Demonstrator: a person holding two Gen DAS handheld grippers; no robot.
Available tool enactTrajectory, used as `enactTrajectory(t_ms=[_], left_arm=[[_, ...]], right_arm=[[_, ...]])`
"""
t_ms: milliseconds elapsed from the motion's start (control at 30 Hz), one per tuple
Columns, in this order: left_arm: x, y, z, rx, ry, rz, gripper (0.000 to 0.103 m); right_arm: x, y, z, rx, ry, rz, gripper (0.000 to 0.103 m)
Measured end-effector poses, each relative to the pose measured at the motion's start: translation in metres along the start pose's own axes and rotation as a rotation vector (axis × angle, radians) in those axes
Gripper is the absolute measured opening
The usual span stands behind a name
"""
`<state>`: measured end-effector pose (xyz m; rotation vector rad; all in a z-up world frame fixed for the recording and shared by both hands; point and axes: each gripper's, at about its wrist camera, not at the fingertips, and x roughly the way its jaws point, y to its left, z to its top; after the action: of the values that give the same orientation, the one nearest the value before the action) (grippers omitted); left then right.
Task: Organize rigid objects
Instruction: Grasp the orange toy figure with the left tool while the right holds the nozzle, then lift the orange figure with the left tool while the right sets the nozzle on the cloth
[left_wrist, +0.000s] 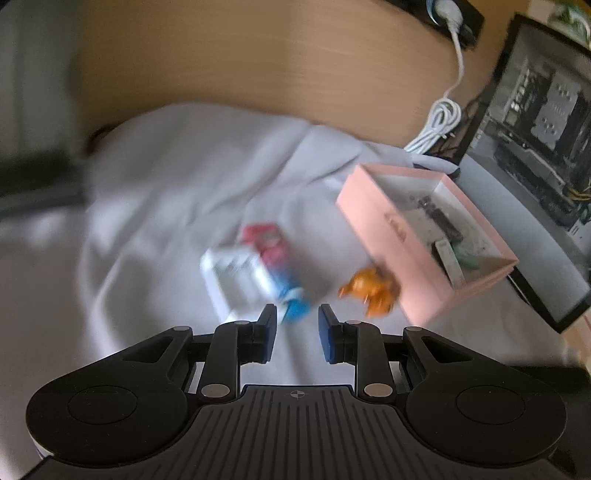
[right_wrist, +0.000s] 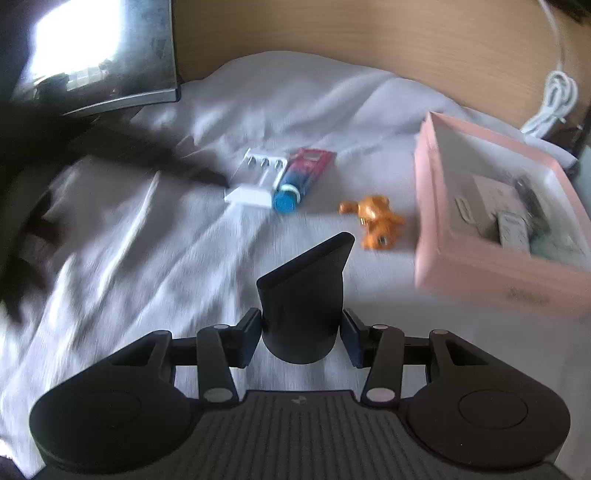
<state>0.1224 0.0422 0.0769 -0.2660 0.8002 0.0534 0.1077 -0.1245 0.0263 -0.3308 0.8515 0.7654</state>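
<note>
Right gripper (right_wrist: 301, 338) is clamping a black nozzle (right_wrist: 304, 291), left gripper (left_wrist: 297, 338) is hanging empty with jaws narrowly apart; pink box (right_wrist: 480, 266) is partly filled, while toothpaste tube (right_wrist: 303, 177), white holder (right_wrist: 255, 177) and orange toy (right_wrist: 375, 221) are waiting outside.

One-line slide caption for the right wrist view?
Right gripper holds a black nozzle above white cloth, near the pink box.

Bare cloth (right_wrist: 147, 277) lies open left; pink box (right_wrist: 480, 273) and orange toy (right_wrist: 376, 221) crowd the right.
</note>
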Motion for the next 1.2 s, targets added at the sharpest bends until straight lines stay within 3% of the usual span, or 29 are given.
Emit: enactTrajectory(t_ms=[167,367,533,800,933,1200], left_arm=[[0.050,-0.033,0.025,0.051,0.062,-0.087,0.027],[0.092,-0.054,0.027,0.039,0.113,-0.046,0.030],[0.103,-0.063,0.028,0.088,0.105,-0.033,0.039],[0.097,-0.062,0.021,0.105,0.100,-0.048,0.038],[0.115,-0.063,0.025,0.070,0.167,0.012,0.037],[0.099,-0.071,0.008,0.134,0.157,0.031,0.032]], right_arm=[[-0.025,-0.008,-0.026,0.026,-0.026,-0.034,0.046],[-0.038,-0.031,-0.045,0.110,-0.037,-0.099,0.046],[-0.035,-0.046,-0.056,0.164,-0.014,-0.126,0.046],[-0.038,-0.040,-0.058,0.158,-0.011,-0.103,0.046],[-0.038,-0.034,-0.058,0.129,-0.009,-0.108,0.046],[-0.047,-0.036,-0.064,0.107,-0.014,-0.082,0.046]])
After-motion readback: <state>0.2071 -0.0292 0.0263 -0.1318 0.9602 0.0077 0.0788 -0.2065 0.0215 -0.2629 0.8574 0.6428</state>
